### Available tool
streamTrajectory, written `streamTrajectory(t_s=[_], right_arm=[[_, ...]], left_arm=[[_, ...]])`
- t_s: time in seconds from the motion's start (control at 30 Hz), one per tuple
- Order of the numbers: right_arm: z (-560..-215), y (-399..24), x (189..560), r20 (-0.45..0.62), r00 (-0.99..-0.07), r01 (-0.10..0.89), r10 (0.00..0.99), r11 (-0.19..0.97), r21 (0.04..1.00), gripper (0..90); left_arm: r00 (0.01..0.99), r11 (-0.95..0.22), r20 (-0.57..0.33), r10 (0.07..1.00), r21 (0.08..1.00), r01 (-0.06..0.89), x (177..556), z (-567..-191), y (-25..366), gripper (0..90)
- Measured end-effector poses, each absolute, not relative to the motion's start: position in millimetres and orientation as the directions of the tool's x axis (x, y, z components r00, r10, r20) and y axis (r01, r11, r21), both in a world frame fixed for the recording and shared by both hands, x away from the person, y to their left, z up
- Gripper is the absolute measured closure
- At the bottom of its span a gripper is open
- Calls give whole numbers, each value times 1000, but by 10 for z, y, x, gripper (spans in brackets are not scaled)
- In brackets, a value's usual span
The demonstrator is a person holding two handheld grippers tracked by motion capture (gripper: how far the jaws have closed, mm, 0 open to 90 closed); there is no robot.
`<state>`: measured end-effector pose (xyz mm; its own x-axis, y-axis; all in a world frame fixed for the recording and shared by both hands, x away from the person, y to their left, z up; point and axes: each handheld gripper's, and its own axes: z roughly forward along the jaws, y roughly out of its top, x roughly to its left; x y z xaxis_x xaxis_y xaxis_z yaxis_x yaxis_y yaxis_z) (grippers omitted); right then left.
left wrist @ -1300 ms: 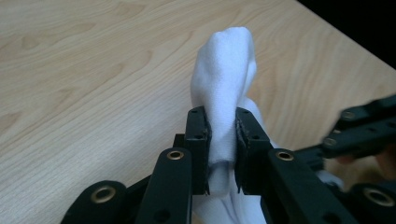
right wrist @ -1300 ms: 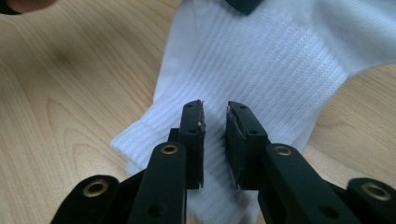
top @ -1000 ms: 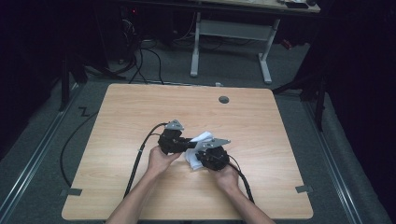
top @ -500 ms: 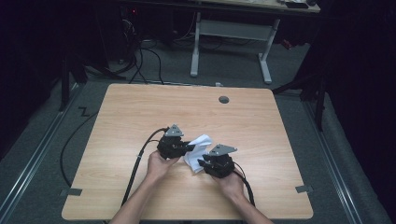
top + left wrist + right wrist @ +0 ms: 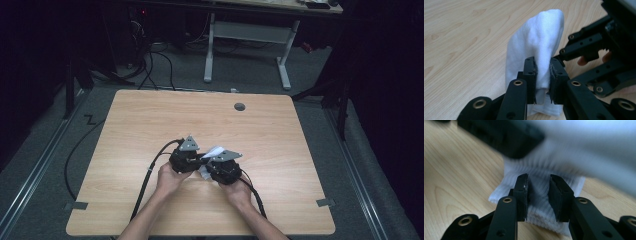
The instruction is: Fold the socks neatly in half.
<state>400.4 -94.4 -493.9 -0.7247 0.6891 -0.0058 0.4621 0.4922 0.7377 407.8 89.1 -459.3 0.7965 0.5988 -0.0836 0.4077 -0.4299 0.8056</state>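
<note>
A white sock [image 5: 536,42] rises from the wooden table [image 5: 150,120], its toe end standing up. My left gripper [image 5: 542,75] is shut on the sock's middle, its pads pinching the fabric. In the high view the left gripper [image 5: 199,160] and right gripper [image 5: 205,170] sit close together near the table's front centre, with the sock [image 5: 214,151] showing between them. My right gripper [image 5: 537,192] has just been opening; its pads stand apart on either side of the ribbed cuff [image 5: 541,215], which lies flat on the table.
A round cable hole [image 5: 240,106] lies near the table's far edge. Black cables [image 5: 150,175] trail off the front from both grippers. A grey desk frame [image 5: 245,35] stands on the floor beyond the table.
The right gripper slid back toward the person, then in closer to the left gripper. Less of the white sock shows between the two. The left hand stayed put.
</note>
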Motion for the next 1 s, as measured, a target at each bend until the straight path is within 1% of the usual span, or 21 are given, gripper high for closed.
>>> streamTrajectory(t_s=[0.07, 0.17, 0.23, 0.33, 0.47, 0.57, 0.7, 0.77, 0.83, 0.93, 1.0], right_arm=[[-4932, -947, 4005, -4, -728, 456, 686, 488, 744, 676], [-4850, -1012, 3924, 15, -738, 446, 674, 472, 761, 628], [-4776, -1059, 3830, -6, -750, 418, 661, 482, 770, 621], [-4745, -1109, 3722, -21, -758, 408, 652, 499, 765, 622], [-4823, -1102, 3777, -9, -744, 437, 669, 496, 751, 633], [-4917, -1070, 3839, -4, -729, 460, 685, 494, 738, 642], [-4917, -1064, 3857, 0, -730, 460, 683, 491, 740, 636], [-4902, -1104, 3867, 33, -732, 473, 681, 472, 744, 622], [-4857, -1150, 3847, 42, -734, 475, 677, 470, 744, 605], [-4732, -1212, 3750, 34, -747, 454, 664, 472, 756, 610], [-4589, -1255, 3634, -13, -762, 387, 647, 472, 792, 624]], left_arm=[[796, -444, -67, 601, 800, 403, 4049, -4632, 887, 778], [789, -435, -69, 610, 803, 407, 4038, -4672, 905, 779], [788, -430, -76, 611, 804, 412, 4046, -4677, 914, 779], [790, -430, -78, 609, 804, 411, 4038, -4692, 896, 780], [792, -426, -97, 603, 800, 422, 4013, -4731, 886, 778], [791, -428, -100, 603, 797, 427, 3968, -4753, 890, 752], [785, -420, -113, 609, 794, 441, 3931, -4804, 901, 733], [784, -417, -119, 609, 793, 444, 3925, -4806, 902, 730], [785, -417, -121, 608, 792, 445, 3921, -4802, 899, 720], [787, -422, -119, 605, 791, 444, 3916, -4799, 898, 713], [788, -424, -117, 604, 790, 442, 3915, -4802, 894, 711]])
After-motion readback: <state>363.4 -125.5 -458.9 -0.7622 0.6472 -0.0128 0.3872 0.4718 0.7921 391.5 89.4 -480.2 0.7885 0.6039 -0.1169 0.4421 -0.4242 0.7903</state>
